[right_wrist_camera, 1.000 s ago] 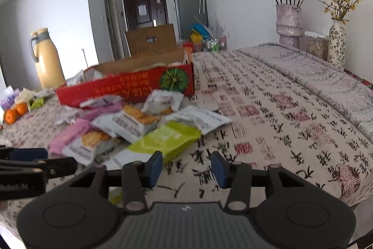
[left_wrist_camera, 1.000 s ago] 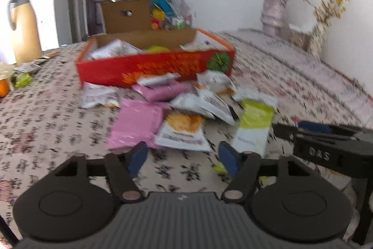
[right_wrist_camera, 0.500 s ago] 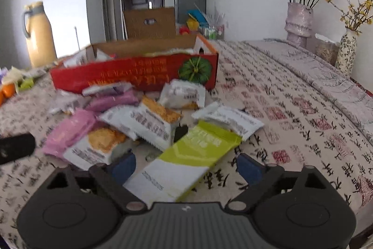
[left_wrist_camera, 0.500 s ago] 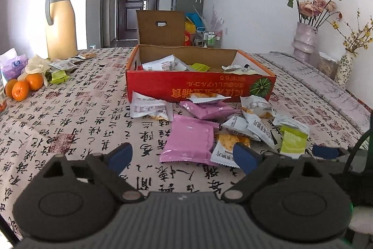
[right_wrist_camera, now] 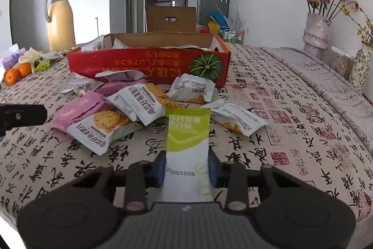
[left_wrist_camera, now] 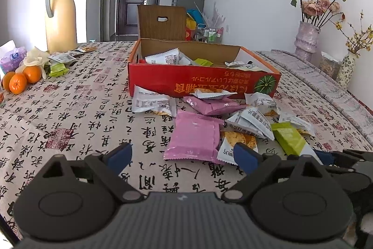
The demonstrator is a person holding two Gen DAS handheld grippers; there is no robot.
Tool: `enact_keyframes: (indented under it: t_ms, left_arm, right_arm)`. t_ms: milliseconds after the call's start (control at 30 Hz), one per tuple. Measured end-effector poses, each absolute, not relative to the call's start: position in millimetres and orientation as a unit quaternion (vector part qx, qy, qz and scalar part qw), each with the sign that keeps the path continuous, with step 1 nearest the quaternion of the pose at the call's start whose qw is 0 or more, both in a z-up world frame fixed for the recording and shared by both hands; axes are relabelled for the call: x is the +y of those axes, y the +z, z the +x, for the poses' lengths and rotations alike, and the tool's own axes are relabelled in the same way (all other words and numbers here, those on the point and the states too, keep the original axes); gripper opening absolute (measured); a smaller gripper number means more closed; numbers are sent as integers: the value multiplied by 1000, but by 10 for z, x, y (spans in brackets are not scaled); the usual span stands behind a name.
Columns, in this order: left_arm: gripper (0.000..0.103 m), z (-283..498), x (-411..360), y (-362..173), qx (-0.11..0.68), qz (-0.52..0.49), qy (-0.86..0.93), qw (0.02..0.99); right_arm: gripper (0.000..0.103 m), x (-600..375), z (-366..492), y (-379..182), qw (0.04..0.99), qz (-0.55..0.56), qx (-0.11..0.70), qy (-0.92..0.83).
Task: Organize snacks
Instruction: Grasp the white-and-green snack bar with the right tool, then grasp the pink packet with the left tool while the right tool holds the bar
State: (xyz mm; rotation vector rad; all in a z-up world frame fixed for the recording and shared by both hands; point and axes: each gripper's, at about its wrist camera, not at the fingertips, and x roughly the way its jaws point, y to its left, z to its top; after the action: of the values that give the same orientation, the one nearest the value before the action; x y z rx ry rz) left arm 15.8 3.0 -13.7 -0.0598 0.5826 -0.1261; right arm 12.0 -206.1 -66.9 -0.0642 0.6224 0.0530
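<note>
A red cardboard box (left_wrist_camera: 163, 82) holding several snack packets stands open mid-table. In front of it lie loose packets: a pink one (left_wrist_camera: 193, 134), white cracker packets (right_wrist_camera: 105, 127) and a green and white packet (right_wrist_camera: 187, 130). My right gripper (right_wrist_camera: 187, 165) is closing on the near end of the green and white packet, and its blue pads touch both sides of it. My left gripper (left_wrist_camera: 183, 154) is wide open just short of the pink packet, with nothing between its fingers.
A yellow thermos jug (left_wrist_camera: 61, 15), oranges (left_wrist_camera: 17, 83) and small wrappers sit at the far left. Flower vases (right_wrist_camera: 316, 32) stand at the back right. The table's patterned cloth (left_wrist_camera: 77, 113) is bare on the left. A cardboard flap (right_wrist_camera: 170, 19) rises behind the box.
The right gripper's jaws have gone from wide apart to closed on the green and white packet. The left gripper has opened wider and swung to face the box squarely.
</note>
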Motion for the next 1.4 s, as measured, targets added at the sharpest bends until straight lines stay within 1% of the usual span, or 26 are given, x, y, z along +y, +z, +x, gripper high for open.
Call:
enact_keyframes:
  t_ms: [433,533,600,967,1167,1233,1267,1300,1367,1400]
  left_arm:
    - [98,497,-37,-147,300,-17,-50,952]
    - [100,632,-89,-160,308,-14,-50,950]
    - [103,710,-130,-172,311,-12,-48,949]
    - [103,1052,-272,-363,350,3,-31,936]
    - [102,1094,-300,-405,353,10,-27,935]
    - [99,1107,-319,-429,357,16,-23,934]
    - [95,1113,-322,-441,359,17,-24,933]
    - [88,1120,-328,-458,364,18,-25,931]
    - [81,1118,-335,-482,368,19,-30,929]
    - [76,1104,-344,-478,366,22,-33,930]
  right_arm:
    - [34,-2284,114,-462,970,1,244,19]
    - [34,-2300,177,-467,970,1,241,23]
    - [34,-2314,225,-467,971,1,239,25]
    - [35,-2408,467,-542,969,14,243,39]
    - [35,-2405,504,-587,968,17,247,47]
    - [35,-2399,507,-600,967,18,249,49]
    - [35,-2401,509,-600,967,18,249,50]
    - [35,-2397,506,-602,967,18,249,51]
    - [35,-2390,501,-603,967,18,249,52]
    - [35,-2388,495,-603,967,17,248,53]
